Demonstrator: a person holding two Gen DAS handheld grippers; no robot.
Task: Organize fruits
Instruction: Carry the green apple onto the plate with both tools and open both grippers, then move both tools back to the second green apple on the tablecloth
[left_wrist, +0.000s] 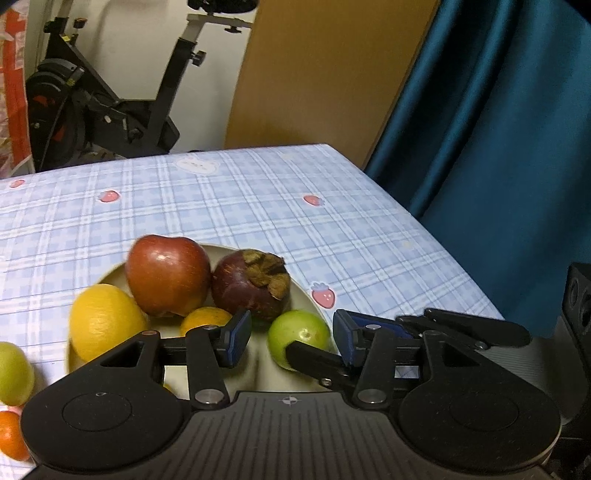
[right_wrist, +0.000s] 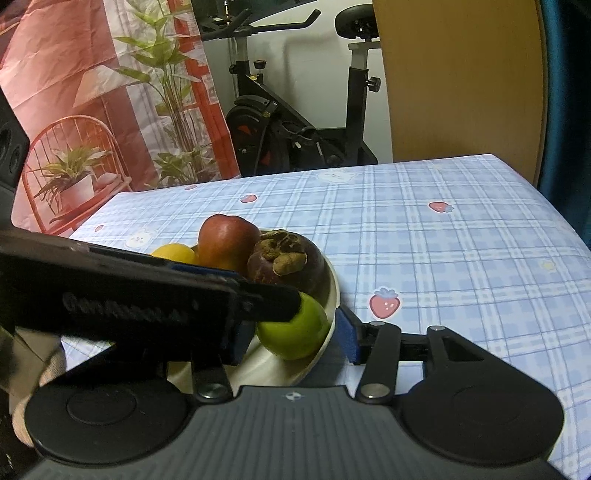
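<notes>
Left claw (left_wrist: 291, 338) spread, green fruit (left_wrist: 298, 341) between blue pads, in beige round plate (left_wrist: 303, 291). Right claw (right_wrist: 295, 332) spread around same fruit and plate rim. Glossy apple (left_wrist: 166, 275), mangosteen (left_wrist: 251, 284), lemon (left_wrist: 105, 321) share plate. Plaid strawberry-print desk (left_wrist: 258, 206).

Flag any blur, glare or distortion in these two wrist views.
Left wrist: motion smear on the lemon and plate rim at lower left; specular highlight on the red apple; fisheye bends the table edge. Right wrist: the left gripper crosses close to the lens, dark and soft, hiding part of the green fruit; curtain edges bow.
</notes>
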